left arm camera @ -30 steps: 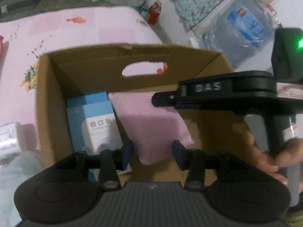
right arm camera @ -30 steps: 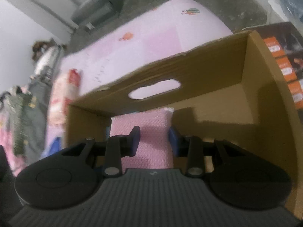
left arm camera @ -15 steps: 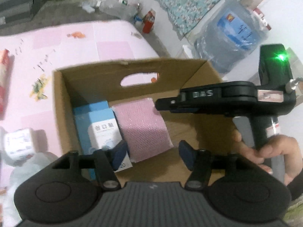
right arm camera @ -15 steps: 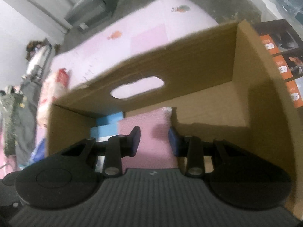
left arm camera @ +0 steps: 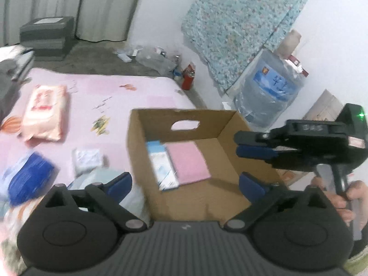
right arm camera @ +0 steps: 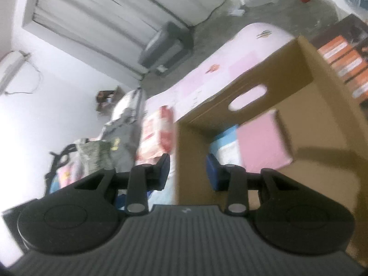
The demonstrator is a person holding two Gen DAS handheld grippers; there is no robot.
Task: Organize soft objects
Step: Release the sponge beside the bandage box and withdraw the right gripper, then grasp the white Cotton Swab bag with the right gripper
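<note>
Two packs [left arm camera: 184, 163] inside box [left arm camera: 138, 142]

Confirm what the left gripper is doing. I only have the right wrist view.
Observer: The left gripper is over the near edge of the cardboard box. Its fingers are opening and hold nothing.
Operator: Any soft items outside the box besides the pink-and-red pack?
Observer: Yes. A white packet and a blue pack lie on the pink bedsheet, left of the box.
</note>
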